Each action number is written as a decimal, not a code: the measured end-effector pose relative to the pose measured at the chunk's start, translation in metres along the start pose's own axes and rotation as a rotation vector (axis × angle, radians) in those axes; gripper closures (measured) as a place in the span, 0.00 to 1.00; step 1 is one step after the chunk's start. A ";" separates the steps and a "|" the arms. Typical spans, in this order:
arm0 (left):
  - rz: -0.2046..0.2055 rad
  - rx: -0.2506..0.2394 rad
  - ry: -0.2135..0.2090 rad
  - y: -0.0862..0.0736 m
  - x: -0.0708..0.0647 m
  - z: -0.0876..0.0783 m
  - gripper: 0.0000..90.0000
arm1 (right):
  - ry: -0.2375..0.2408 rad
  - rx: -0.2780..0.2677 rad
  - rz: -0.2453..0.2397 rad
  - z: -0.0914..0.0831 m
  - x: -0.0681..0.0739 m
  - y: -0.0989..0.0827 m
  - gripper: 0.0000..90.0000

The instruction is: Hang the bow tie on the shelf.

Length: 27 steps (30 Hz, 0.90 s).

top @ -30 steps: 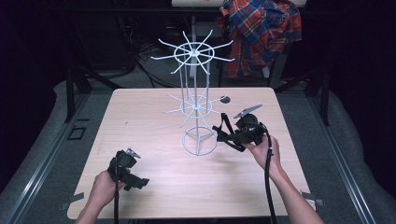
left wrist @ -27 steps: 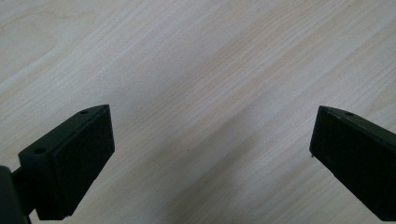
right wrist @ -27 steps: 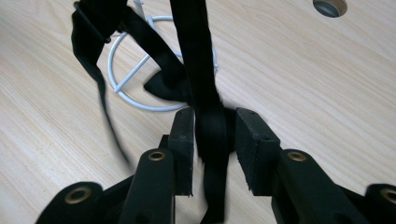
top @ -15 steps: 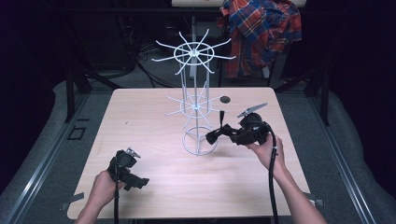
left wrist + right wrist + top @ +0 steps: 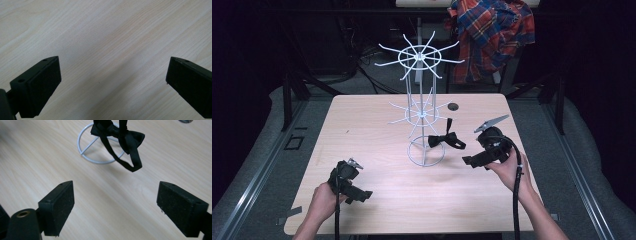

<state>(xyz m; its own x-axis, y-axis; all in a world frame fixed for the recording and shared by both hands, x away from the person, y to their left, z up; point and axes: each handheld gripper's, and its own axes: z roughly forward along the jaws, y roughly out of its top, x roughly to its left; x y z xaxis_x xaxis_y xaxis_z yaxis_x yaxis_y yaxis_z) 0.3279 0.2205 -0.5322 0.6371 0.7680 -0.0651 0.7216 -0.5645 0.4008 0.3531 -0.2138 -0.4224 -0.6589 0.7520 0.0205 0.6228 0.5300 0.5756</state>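
Bow tie [image 5: 445, 139] hangs from a lower arm of the rack [image 5: 421, 111], mid-frame, its strap drooping: light, soft and floppy, best pinched at the firm centre knot. Right tool [image 5: 472, 161], just right of it, has just been opening, nothing between its jaws; left tool [image 5: 357, 192] stands open over the table [image 5: 362, 125].

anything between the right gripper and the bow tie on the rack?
Nothing visible. The right gripper has just been opening; its jaws are apart with nothing between them, and only bare table lies ahead of them up to the bow tie, which hangs from the white wire rack above the rack's ring base.
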 end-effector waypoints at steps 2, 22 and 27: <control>0.003 0.001 -0.001 0.000 0.000 0.000 0.00 | -0.001 0.014 0.002 -0.003 0.000 -0.006 0.11; 0.012 0.000 -0.004 0.002 -0.001 0.000 0.00 | -0.029 0.284 -0.036 0.024 0.010 -0.080 0.00; 0.014 -0.003 0.006 0.003 -0.002 0.001 0.00 | -0.069 0.365 -0.063 0.030 0.011 -0.096 0.00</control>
<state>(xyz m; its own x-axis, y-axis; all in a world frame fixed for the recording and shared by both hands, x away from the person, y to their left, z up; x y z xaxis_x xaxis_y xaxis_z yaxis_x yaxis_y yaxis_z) 0.3288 0.2174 -0.5318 0.6453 0.7620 -0.0544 0.7120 -0.5740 0.4045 0.2983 -0.2448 -0.5020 -0.6785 0.7315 -0.0675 0.6996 0.6715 0.2442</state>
